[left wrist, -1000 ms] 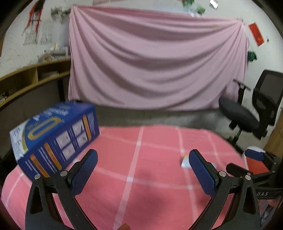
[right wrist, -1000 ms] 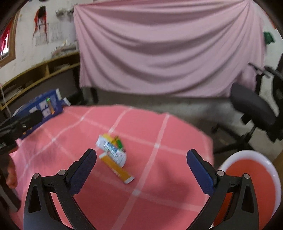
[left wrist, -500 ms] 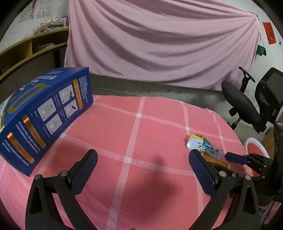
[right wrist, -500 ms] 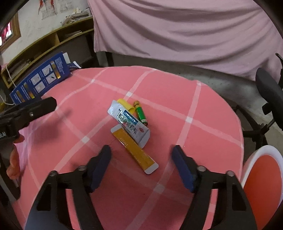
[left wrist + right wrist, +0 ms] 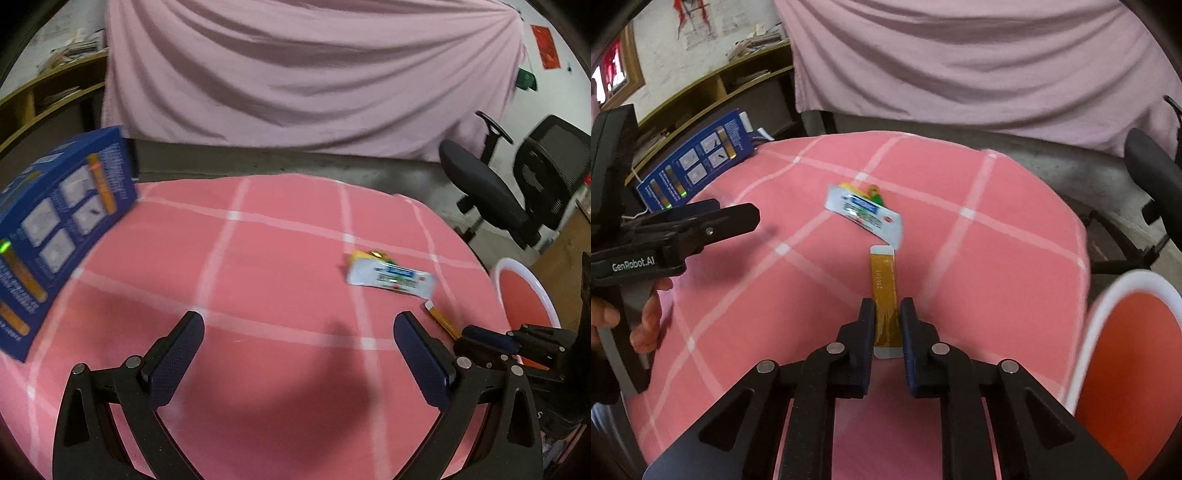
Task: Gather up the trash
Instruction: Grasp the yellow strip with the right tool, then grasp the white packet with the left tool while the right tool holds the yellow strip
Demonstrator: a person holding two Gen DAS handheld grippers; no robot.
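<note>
While right tongs (image 5: 887,325) pinch orange sachet (image 5: 883,284), left tongs (image 5: 295,360) wide open, empty, marked "GenRobot.AI".

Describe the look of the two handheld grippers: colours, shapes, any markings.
Both are black, angular linkage frames with silver pivot pins. Left gripper: long paddle-shaped fingers faced with dark blue textured pads. Right gripper has the same build and blue pads. White lettering "GenRobot.AI" runs along the left gripper's side in the right wrist view.

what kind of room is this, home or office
Probably a makeshift office or lab corner: a black office chair, wooden shelves stacked with papers, and a pink sheet hung as a backdrop behind the table.
</note>
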